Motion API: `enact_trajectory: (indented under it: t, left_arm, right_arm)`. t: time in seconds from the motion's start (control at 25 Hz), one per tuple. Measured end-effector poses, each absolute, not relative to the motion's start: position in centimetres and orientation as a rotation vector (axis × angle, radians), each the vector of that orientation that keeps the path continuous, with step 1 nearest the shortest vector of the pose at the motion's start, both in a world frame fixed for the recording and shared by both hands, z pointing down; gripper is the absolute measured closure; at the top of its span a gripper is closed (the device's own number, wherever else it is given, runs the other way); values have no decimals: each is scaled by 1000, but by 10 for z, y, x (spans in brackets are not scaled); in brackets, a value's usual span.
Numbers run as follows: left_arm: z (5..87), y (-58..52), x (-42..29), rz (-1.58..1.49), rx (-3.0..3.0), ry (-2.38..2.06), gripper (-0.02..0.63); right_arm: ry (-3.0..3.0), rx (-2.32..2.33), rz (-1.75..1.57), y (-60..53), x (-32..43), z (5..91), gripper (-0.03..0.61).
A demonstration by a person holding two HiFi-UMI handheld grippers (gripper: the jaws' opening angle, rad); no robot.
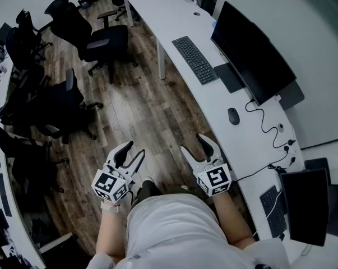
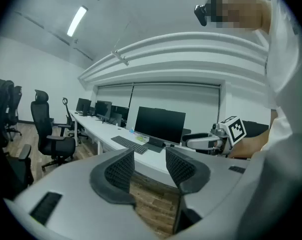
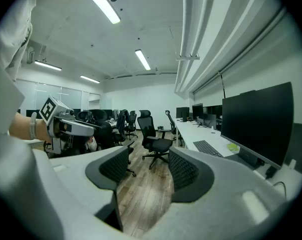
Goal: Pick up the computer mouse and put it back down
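While you hold both grippers over the wood-plank floor [image 1: 146, 102], the computer mouse [image 1: 233, 116] lies on the long white table [image 1: 211, 102]. It is ahead and to the right of your right gripper [image 1: 192, 143] and apart from it. A black keyboard [image 1: 195, 59] lies farther along the table, a looped black cable [image 1: 264, 122] runs just beside the mouse, and a large dark monitor [image 1: 253, 52] stands behind them. Your left gripper [image 1: 134, 150] hangs beside the right one, above the floor.

The left gripper's fingers [image 2: 121, 170] stand apart, with only floor planks and the table edge between them. The right gripper's fingers [image 3: 183, 171] are spread too, with bare floor between.

Black office chairs [image 1: 98, 41] stand on the floor to your left. A second keyboard [image 1: 275, 212] and a second monitor [image 1: 306, 206] sit at the table's near end. Strip lights [image 3: 143, 59] run along the ceiling of the white-walled office.
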State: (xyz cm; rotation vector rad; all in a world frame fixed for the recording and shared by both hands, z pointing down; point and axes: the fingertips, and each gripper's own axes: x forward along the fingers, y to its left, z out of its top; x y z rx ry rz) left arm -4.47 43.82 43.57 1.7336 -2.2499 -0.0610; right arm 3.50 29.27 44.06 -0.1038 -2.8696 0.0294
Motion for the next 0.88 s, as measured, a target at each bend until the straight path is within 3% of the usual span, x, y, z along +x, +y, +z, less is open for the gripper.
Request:
enact_trajectory:
  t: [0.88]
  left_arm:
    - [465,470,-152,-91,1870,-2078,437]
  right_arm:
    - [-2824,13,26,353,-75,465,322]
